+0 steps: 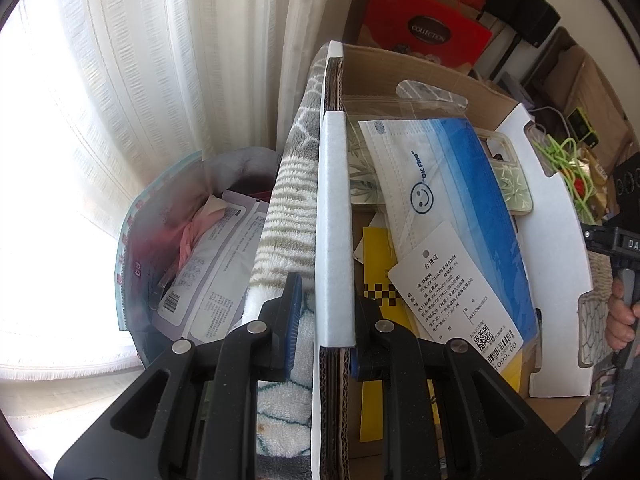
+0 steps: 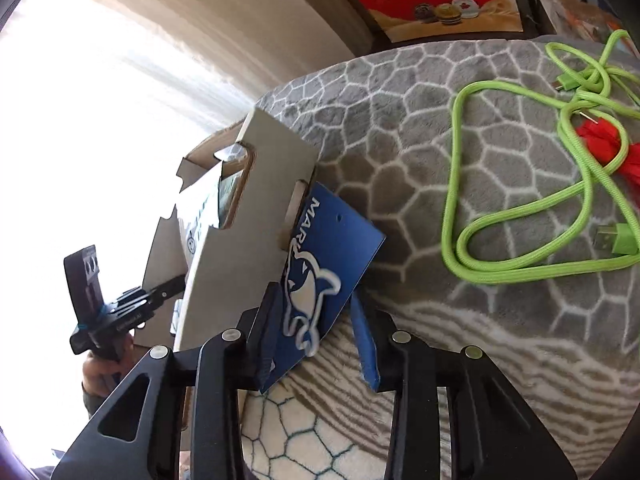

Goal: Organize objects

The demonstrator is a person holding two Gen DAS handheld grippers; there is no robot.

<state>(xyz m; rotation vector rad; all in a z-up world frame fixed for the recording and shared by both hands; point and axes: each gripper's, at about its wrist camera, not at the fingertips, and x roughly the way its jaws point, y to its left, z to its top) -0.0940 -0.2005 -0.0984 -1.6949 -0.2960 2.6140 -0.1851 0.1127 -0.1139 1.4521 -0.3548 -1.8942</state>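
Note:
A white cardboard box [image 1: 552,216] stands on a grey patterned blanket [image 2: 400,128]. My left gripper [image 1: 324,312] straddles the box's near wall [image 1: 334,220], one finger outside and one inside, closed on it. Inside lie a bagged blue-and-white face mask [image 1: 440,188], a white hang tag [image 1: 448,292], a yellow card [image 1: 380,304] and a phone case [image 1: 512,184]. My right gripper [image 2: 316,320] is open around a blue card [image 2: 324,264] with a white dolphin logo, which leans against the box's outer wall [image 2: 240,240]. The left gripper also shows at the box in the right wrist view [image 2: 104,312].
A coiled lime-green cable [image 2: 520,184] and a red item [image 2: 600,140] lie on the blanket right of the box. A red gift bag [image 1: 424,28] stands behind. A clear bag of packets [image 1: 192,256] sits left of the box by white curtains [image 1: 140,80].

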